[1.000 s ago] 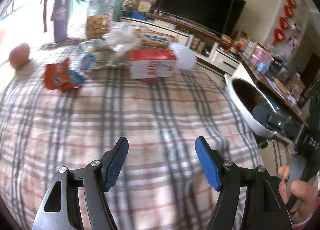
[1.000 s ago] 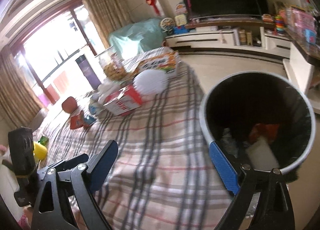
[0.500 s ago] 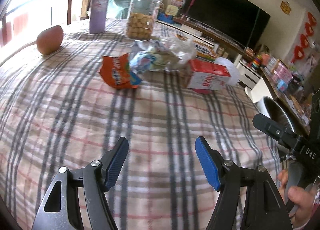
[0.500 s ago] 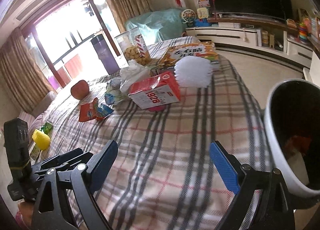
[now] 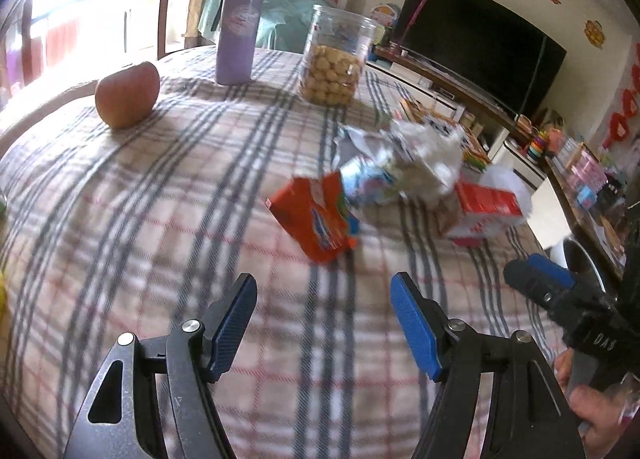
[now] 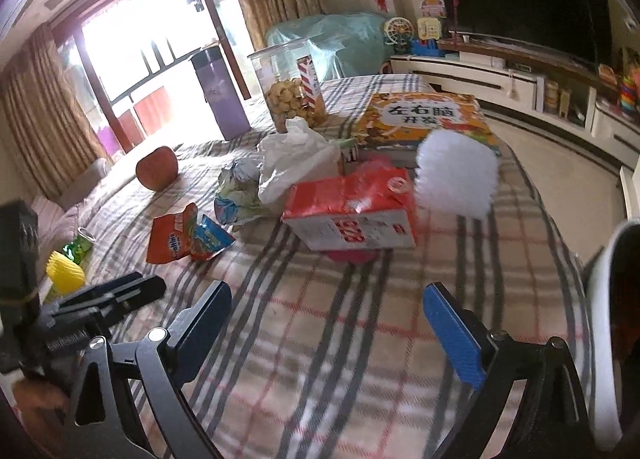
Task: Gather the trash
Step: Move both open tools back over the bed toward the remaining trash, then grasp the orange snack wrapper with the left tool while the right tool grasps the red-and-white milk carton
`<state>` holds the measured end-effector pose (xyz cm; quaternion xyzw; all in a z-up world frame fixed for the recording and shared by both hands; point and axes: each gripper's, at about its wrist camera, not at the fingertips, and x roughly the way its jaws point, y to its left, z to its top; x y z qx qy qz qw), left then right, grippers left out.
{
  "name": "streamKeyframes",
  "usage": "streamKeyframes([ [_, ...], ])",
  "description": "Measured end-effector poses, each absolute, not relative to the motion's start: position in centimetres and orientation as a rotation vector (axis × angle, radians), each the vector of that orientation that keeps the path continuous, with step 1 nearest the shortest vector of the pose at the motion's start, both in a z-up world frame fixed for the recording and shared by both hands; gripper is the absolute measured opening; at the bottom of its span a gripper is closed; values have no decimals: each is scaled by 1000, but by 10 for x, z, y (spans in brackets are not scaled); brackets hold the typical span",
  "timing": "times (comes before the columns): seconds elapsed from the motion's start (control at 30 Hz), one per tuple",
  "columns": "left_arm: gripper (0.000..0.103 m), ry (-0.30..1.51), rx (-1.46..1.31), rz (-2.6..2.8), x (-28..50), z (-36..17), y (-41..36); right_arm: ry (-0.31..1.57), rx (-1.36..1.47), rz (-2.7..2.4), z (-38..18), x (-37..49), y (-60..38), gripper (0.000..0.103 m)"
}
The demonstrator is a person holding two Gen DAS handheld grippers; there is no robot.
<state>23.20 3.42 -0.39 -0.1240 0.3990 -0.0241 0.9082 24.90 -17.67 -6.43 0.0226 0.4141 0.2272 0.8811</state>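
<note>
Litter lies in a heap on the checked tablecloth [image 5: 160, 219]: an orange snack wrapper [image 5: 316, 219] [image 6: 172, 237], a blue wrapper [image 6: 208, 237], crumpled white plastic [image 5: 416, 155] [image 6: 292, 163] and a torn red-and-white carton [image 5: 484, 211] [image 6: 352, 215]. My left gripper [image 5: 324, 313] hangs open just short of the orange wrapper, nothing between its blue pads. Open as well, my right gripper [image 6: 328, 323] is empty and faces the carton from the near side. The white bin's rim [image 6: 608, 299] shows at the right edge.
An apple [image 5: 128, 93] [image 6: 157, 167], a purple tumbler [image 5: 238, 27], a clear biscuit jar [image 5: 334, 55] [image 6: 290, 91], a colourful book [image 6: 424, 119] and a white foam net [image 6: 456, 175] also sit on the table. A yellow cup [image 6: 66, 279] and green packet [image 6: 80, 247] lie at the left.
Both views have swung left across the table, away from the bin and toward the litter heap. The orange wrapper now lies close ahead of my left gripper. Neither gripper's opening changed.
</note>
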Motion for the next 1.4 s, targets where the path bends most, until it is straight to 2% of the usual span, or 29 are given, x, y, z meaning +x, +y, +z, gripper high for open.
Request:
streamKeyframes([
  [0.47,66,825,-288,-86,283,-21,48,880,-9,375,-79,291,-151,98],
  [0.53,54,828,-272,-96,287,-25,44,880,-33,366,-81,292,-149,97],
  [0.57,39,839,-264,-112,291,-28,41,879,-36,369,-82,292,-149,96],
  [0.6,24,846,-259,-119,292,-30,40,877,-34,373,-83,291,-150,89],
  [0.63,20,852,-255,-127,293,-32,38,879,-28,378,-84,291,-151,83],
  [0.7,19,848,-245,-128,292,-34,35,889,-9,389,-84,290,-156,58],
  [0.9,18,838,-230,-142,281,-35,29,900,37,421,-83,281,-168,25],
  [1.0,18,839,-231,-156,273,-35,26,909,48,444,-80,270,-175,18],
  [1.13,18,836,-245,-173,262,-34,25,925,59,452,-74,249,-189,18],
  [1.23,18,836,-258,-177,256,-35,25,915,126,451,-67,245,-198,34],
  [1.3,18,842,-262,-179,253,-37,23,874,131,416,-60,245,-197,59],
  [1.37,18,844,-265,-180,251,-38,24,860,132,387,-56,251,-192,66],
  [1.4,18,842,-266,-179,248,-37,23,867,139,371,-56,258,-187,66],
])
